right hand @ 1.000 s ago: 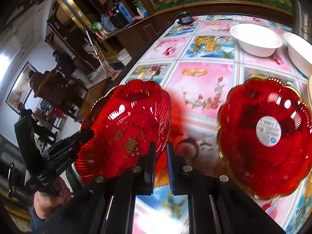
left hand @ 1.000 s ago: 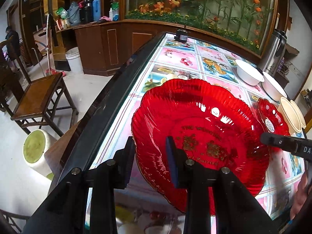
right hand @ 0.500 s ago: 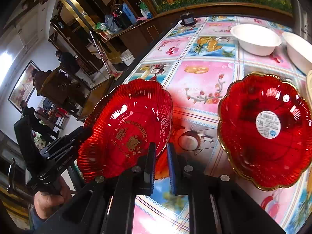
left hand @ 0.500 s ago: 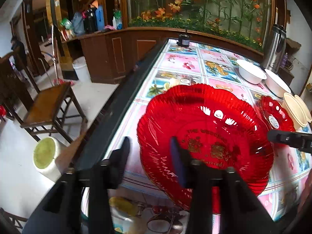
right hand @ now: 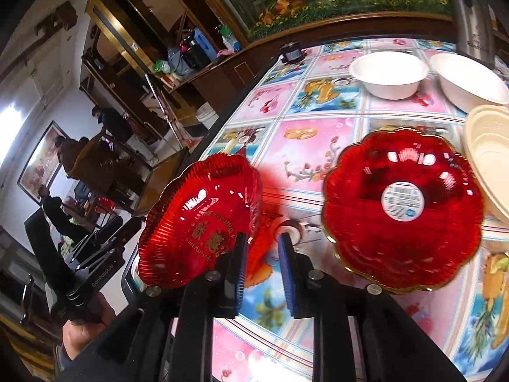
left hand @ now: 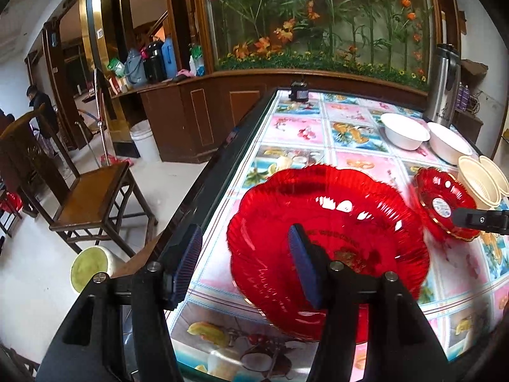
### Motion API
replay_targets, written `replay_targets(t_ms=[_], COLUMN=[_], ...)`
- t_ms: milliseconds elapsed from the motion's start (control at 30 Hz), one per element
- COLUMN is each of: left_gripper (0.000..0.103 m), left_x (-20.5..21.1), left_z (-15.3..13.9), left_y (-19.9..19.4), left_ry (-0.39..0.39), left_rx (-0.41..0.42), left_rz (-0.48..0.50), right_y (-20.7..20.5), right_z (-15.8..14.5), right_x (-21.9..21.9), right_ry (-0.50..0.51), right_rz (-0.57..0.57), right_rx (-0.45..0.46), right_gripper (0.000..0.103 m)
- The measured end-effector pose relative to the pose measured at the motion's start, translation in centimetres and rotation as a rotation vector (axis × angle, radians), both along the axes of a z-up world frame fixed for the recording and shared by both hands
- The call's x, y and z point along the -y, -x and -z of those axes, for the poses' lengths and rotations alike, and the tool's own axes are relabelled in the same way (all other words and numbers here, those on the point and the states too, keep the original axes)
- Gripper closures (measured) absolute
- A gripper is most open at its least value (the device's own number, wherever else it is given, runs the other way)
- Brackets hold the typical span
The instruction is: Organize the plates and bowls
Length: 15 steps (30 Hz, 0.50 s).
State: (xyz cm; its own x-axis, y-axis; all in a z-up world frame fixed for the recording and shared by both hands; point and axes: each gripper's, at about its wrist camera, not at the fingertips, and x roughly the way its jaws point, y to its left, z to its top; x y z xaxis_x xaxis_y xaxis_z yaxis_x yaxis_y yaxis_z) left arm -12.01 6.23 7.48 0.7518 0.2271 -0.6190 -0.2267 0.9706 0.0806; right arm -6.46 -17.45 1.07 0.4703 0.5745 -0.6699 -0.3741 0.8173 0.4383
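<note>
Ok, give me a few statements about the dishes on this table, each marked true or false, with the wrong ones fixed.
1. Two white bowls stand at the far end of the table. True.
2. The two red plates are stacked. False: the lettered plate and the sticker plate lie apart, side by side.
3. A round white sticker sits at one red plate's centre. True.
4. The bowls hold food. False: both look empty.
5. A steel flask stands beyond the bowls. True.

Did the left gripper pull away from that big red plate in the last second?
Yes. The left gripper has just opened and backed off; the big red plate stays on the table.
</note>
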Motion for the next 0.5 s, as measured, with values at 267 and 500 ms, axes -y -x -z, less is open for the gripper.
replay_targets(t_ms=[267, 500], left_gripper=[0.046, 0.045], left_x=[3.4, 8.4], left_z=[-1.7, -2.1], left_y=[-0.3, -1.9], left_ry=[0.022, 0.085], left_rx=[0.028, -0.009], left_rz=[0.1, 0.255], right_y=[1.0, 1.1], right_z=[-0.9, -1.0], right_x=[5.4, 11.2], right_ry=[-0.031, -0.086], right_rz=[0.107, 0.229], right_rx=[0.04, 0.044], right_gripper=[0.058, 0.057])
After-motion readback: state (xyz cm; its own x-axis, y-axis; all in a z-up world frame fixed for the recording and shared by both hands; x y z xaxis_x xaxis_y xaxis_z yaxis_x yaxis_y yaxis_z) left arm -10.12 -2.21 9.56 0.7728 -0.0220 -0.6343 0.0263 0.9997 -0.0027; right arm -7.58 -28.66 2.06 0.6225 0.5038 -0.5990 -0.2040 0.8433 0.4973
